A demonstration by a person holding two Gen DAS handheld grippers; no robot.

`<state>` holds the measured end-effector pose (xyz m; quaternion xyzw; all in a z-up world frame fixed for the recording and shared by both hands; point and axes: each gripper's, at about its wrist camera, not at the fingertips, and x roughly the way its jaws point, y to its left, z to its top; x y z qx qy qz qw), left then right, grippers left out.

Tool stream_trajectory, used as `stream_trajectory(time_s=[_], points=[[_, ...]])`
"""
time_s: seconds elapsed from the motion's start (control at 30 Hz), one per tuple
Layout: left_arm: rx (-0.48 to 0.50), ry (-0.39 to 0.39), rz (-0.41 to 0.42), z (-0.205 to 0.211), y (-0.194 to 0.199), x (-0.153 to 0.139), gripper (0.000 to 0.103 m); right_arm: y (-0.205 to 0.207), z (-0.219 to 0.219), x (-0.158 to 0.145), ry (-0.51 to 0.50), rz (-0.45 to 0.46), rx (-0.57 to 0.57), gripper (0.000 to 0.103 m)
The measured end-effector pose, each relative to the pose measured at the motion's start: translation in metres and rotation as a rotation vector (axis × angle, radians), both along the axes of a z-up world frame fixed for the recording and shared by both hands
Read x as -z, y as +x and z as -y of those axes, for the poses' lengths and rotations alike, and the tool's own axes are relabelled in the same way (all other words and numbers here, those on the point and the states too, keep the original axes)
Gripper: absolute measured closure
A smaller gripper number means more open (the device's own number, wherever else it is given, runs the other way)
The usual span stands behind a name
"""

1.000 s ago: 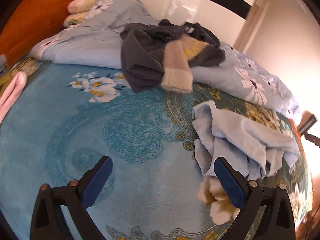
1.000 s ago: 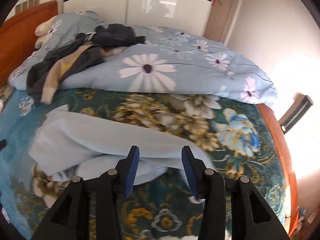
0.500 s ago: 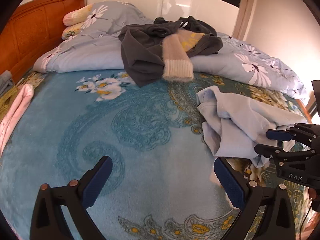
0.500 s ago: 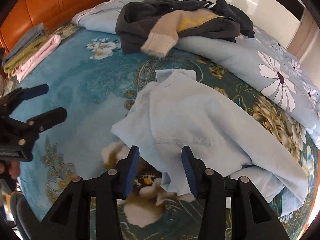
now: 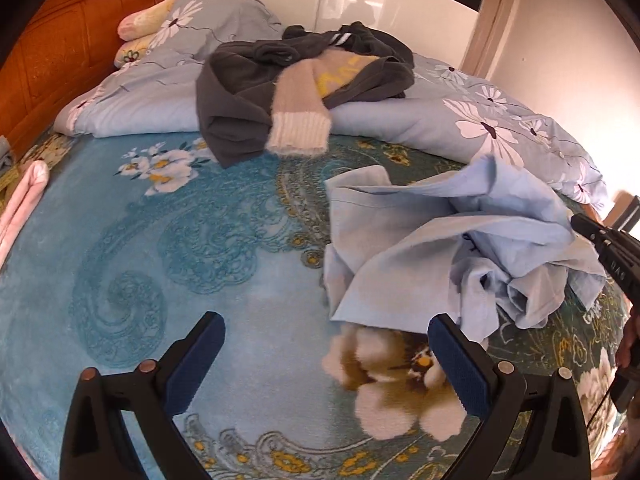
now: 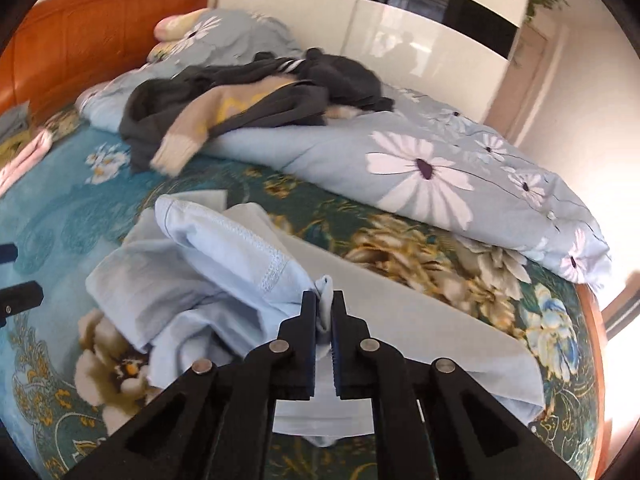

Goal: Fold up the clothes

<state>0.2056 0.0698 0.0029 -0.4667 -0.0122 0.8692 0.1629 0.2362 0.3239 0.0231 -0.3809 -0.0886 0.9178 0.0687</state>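
Observation:
A crumpled light blue garment [image 5: 460, 240] lies on the teal patterned bedspread [image 5: 160, 248]; it also shows in the right wrist view [image 6: 208, 272]. My right gripper [image 6: 324, 304] is shut on a fold of the garment's fabric and lifts it slightly; it also shows at the right edge of the left wrist view [image 5: 600, 236]. My left gripper [image 5: 326, 346] is open and empty, low over the bedspread just in front of the garment's near edge.
A pile of dark grey and beige clothes [image 5: 296, 92] lies on a blue floral duvet [image 5: 480, 128] at the back. A folded pink garment [image 5: 24, 200] lies at the far left by the orange headboard [image 5: 60, 64].
My right gripper has closed on a fold of the light blue garment and drawn it up. The garment has bunched. My left gripper stays open and has moved closer to it.

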Motion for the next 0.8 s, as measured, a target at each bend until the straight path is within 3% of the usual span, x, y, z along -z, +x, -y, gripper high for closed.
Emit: stream_trajectory(time_s=[0.1,0.2,0.27,0.43,0.57,0.67,0.8], points=[[0.057,-0.005,0.019,-0.024,-0.015,0.009,0.0,0.015,-0.061,-0.015,0.001,-0.075,0.147,0.101],[0.106,-0.033,0.042,-0.039,-0.027,0.02,0.0,0.033,-0.12,-0.021,-0.029,-0.086,0.275,0.101],[0.11,-0.021,0.05,-0.039,-0.032,0.025,0.0,0.048,-0.148,-0.025,-0.14,-0.11,0.288,0.101],[0.05,0.032,0.067,-0.023,-0.035,0.029,0.0,0.038,-0.115,-0.023,-0.186,-0.078,0.097,0.1],[0.058,0.005,0.083,-0.017,-0.038,0.036,0.002,0.012,-0.073,-0.017,-0.255,-0.071,-0.027,0.101],[0.068,0.058,0.108,-0.009,-0.034,0.042,0.017,0.0,-0.059,-0.008,-0.288,-0.044,-0.062,0.1],[0.078,0.136,0.157,-0.005,-0.034,0.051,0.044,-0.001,-0.053,0.004,-0.262,-0.015,-0.067,0.1]])
